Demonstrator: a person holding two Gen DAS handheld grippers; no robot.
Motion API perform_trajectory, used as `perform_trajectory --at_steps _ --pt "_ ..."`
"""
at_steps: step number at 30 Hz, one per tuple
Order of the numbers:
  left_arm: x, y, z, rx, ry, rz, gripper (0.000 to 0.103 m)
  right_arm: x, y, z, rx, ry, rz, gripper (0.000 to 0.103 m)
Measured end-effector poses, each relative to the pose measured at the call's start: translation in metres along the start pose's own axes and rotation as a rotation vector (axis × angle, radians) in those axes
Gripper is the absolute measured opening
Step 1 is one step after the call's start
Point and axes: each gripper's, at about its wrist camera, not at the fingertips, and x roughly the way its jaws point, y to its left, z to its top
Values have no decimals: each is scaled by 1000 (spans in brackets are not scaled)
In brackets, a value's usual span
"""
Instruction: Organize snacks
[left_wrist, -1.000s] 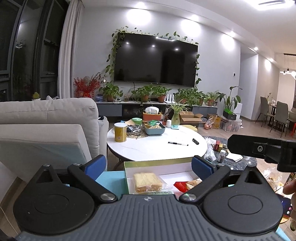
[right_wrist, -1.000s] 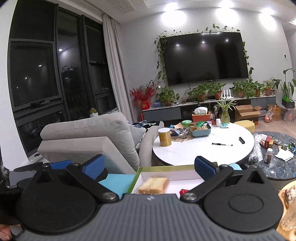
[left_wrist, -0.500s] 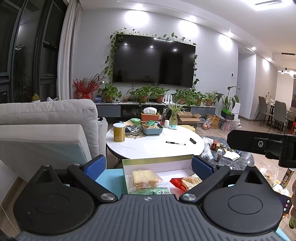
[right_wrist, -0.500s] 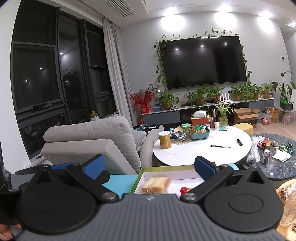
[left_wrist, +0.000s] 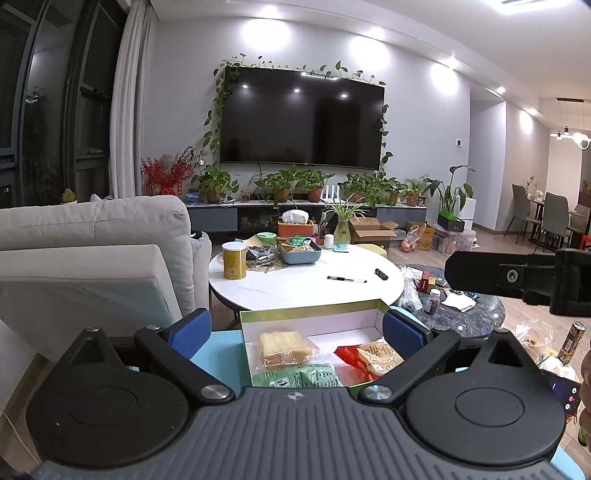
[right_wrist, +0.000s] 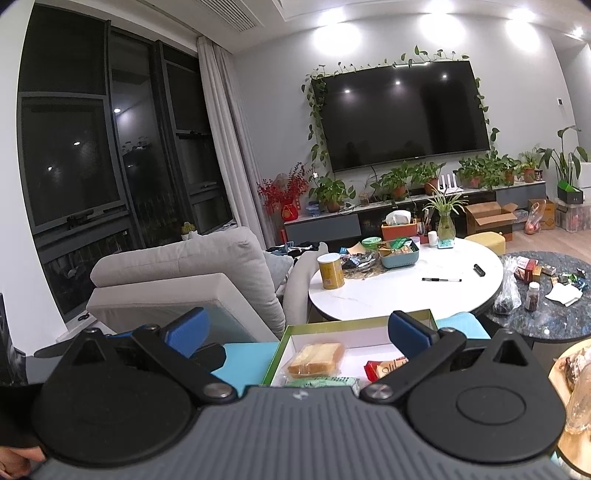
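A green-rimmed white box sits on a light blue surface below both grippers. It holds a wrapped bread slice, a green packet and a red and tan packet. The same box, bread and green packet show in the right wrist view. My left gripper is open and empty above the box. My right gripper is open and empty above the box's left part.
A round white table beyond the box carries a yellow can, a blue tray of snacks and a pen. A grey sofa is at left. A dark round table with small items is at right.
Both cameras have tilted down slightly, so more of the box and its packets shows. Both grippers stay open.
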Motion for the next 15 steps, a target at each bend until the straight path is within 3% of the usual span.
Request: perform_trajectory --at_steps 15 --pt "-11 8 -16 -21 53 -5 99 -2 -12 -18 39 85 -1 58"
